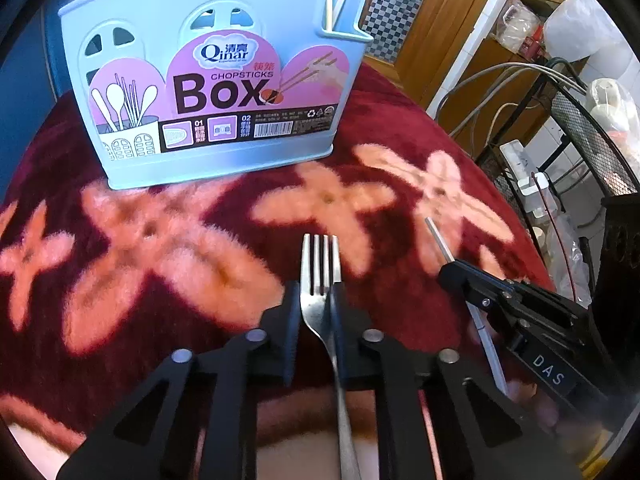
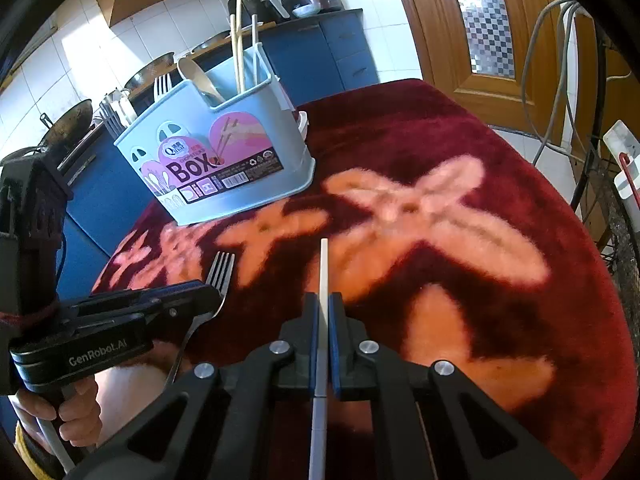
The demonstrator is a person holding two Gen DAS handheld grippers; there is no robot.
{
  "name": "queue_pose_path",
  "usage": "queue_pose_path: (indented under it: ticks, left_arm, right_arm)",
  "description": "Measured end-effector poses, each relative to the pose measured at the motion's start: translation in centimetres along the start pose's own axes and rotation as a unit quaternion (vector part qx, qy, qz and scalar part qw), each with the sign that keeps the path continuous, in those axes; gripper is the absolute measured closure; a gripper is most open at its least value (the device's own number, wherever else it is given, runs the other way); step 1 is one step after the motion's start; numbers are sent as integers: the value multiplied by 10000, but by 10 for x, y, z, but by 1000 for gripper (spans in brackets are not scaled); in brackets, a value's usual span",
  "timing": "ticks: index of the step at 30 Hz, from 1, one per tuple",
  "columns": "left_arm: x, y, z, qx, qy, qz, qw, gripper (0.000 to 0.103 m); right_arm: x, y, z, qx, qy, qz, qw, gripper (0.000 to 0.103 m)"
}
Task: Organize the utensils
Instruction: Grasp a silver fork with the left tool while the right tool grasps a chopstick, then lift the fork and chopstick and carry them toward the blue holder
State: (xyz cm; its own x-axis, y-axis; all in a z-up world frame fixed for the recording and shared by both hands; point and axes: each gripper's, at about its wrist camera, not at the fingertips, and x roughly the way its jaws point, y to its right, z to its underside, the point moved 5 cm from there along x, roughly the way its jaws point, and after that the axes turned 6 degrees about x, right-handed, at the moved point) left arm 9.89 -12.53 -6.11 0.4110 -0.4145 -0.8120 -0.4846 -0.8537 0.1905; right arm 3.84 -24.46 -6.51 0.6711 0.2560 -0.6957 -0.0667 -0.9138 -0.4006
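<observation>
Steel fork point(image 1: 320, 280) sits clamped in your left gripper point(image 1: 318, 304), tines pointing forward toward the box point(image 1: 208, 80), handle running back under the camera. Its long axis lines up almost straight with the box's front wall, which stands ahead and a little to the left on the red cloth point(image 1: 380, 152). Your right gripper point(image 2: 323, 316) is clenched on a white chopstick point(image 2: 323, 272), also pointing forward; from that side the box point(image 2: 224, 152) lies ahead and well to the left, with the left gripper point(image 2: 200, 292) and fork point(image 2: 220, 272) between.

So the left hand looks nearer and squarer to the box. Both utensils lie roughly level, while the box opens upward, so each probably needs tipping upright before it drops in. Chopsticks point(image 2: 240, 48) already stand in the right-hand end compartment, forks point(image 2: 162, 84) farther left; which slot is free for yours cannot be told.
</observation>
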Motion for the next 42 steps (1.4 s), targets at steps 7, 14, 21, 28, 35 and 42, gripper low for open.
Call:
queue_pose_path:
  ticks: [7, 14, 21, 28, 35, 42]
  left_arm:
    - [-3, 3, 0, 17, 43, 2, 10000, 97]
    - [-1, 11, 3, 42, -78, 188, 9998, 95]
    - [4, 22, 4, 468, -198, 35, 9987, 87]
    - [9, 32, 3, 849, -227, -213, 9959, 83]
    - [10, 39, 7, 1111, -183, -495, 9924, 80]
    - [-4, 35, 7, 944, 267, -381, 9944, 81]
  right_arm:
    - [2, 1, 0, -1, -43, -1, 10000, 96]
    - [3, 2, 0, 11, -73, -7, 10000, 96]
    - [4, 1, 0, -20, -102, 2, 9999, 97]
    - [5, 3, 0, 46, -173, -26, 9998, 97]
    - [6, 1, -1, -91, -222, 24, 9997, 97]
    - [3, -2, -1, -39, -134, -84, 9999, 97]
